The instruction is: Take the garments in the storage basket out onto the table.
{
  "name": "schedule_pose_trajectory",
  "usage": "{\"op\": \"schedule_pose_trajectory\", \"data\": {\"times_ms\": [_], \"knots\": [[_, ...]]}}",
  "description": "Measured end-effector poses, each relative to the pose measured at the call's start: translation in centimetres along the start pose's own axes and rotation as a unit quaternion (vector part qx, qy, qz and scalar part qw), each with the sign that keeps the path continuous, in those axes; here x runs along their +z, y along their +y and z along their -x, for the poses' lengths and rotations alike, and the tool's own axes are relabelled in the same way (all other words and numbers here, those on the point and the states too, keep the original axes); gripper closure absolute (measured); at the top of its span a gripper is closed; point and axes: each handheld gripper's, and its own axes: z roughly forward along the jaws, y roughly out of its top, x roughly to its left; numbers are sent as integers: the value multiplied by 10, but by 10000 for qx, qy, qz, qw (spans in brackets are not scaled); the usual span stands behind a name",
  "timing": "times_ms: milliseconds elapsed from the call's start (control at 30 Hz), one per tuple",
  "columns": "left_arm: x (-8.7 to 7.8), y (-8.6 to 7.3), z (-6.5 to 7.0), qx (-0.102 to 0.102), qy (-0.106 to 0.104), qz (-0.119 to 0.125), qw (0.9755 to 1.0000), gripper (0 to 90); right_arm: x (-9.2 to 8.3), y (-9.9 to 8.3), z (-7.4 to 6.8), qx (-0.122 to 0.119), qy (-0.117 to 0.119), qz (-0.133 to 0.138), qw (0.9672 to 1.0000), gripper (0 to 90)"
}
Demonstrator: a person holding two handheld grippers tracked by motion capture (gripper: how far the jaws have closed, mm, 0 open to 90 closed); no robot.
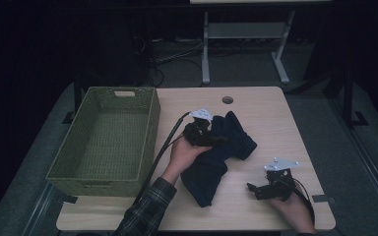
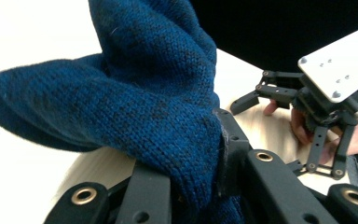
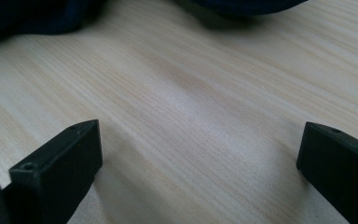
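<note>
A dark blue knitted garment point(image 1: 216, 162) lies crumpled in the middle of the light wooden table point(image 1: 275, 113). My left gripper point(image 1: 210, 137) is at the garment's upper left part and is shut on a bunch of the knit. In the left gripper view the blue knit point(image 2: 140, 102) bulges up from between the black jaws of my left gripper point(image 2: 191, 179). My right gripper point(image 1: 252, 189) rests low near the table's front right, apart from the garment and open. In the right gripper view its jaws stand wide over bare wood around my right gripper point(image 3: 200, 154).
A green woven basket point(image 1: 150, 128) stands at the table's left side, with nothing in it that I can see. A round cable hole point(image 1: 227, 100) sits near the far edge. Beyond the table stand a metal desk frame point(image 1: 205, 54) and floor cables.
</note>
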Motion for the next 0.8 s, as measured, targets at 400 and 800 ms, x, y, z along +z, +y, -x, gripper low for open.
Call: {"op": "schedule_pose_trajectory", "data": {"times_ms": [400, 800], "knots": [[13, -22, -18, -157, 280, -329, 9989, 770, 0, 0, 0, 1, 5, 4, 10000, 0], [24, -42, -32, -360, 536, -550, 9964, 752, 0, 0, 0, -9, -4, 2, 10000, 0]]}}
